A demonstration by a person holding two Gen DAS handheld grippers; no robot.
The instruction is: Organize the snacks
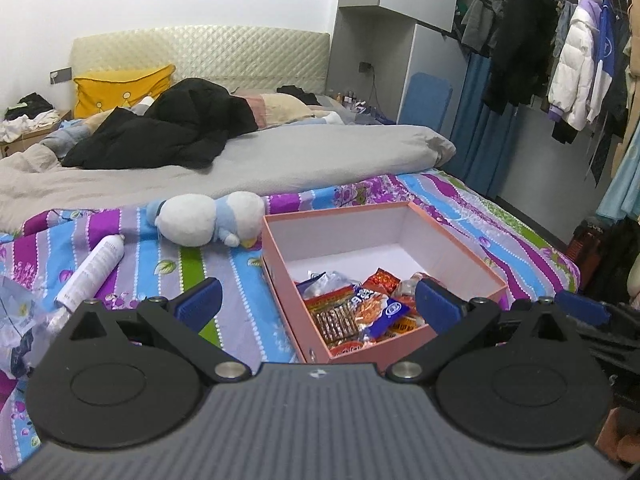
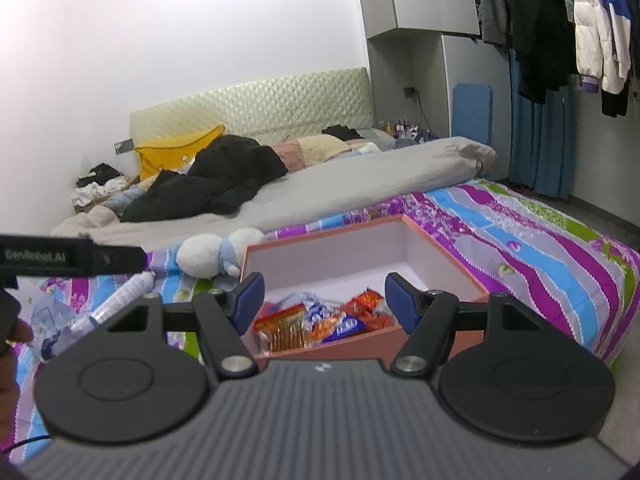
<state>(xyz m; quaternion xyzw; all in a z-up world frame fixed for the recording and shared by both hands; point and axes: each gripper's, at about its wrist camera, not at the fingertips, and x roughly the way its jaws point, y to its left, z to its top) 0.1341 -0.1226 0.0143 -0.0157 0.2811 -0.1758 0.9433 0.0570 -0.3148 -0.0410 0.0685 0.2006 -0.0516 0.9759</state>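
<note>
A bed (image 1: 360,196) carries it all, under a striped floral sheet of purple, blue and green. On the sheet sits an open pink box (image 1: 280,264), with a white and blue plush toy (image 1: 200,220) just beside its far left corner. Left of that lies a white spray bottle (image 1: 94,268), then crumpled clear plastic (image 1: 16,320). Farther back spread a grey quilt (image 1: 280,152), a black coat (image 1: 168,128) and a yellow pillow (image 1: 120,88).

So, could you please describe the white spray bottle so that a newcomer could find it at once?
Start at the striped bedspread on the bed, then look left of the pink box and the plush toy. The spray bottle lies on its side there, a slim white cylinder, unlike the crumpled clear plastic beside it.
</note>
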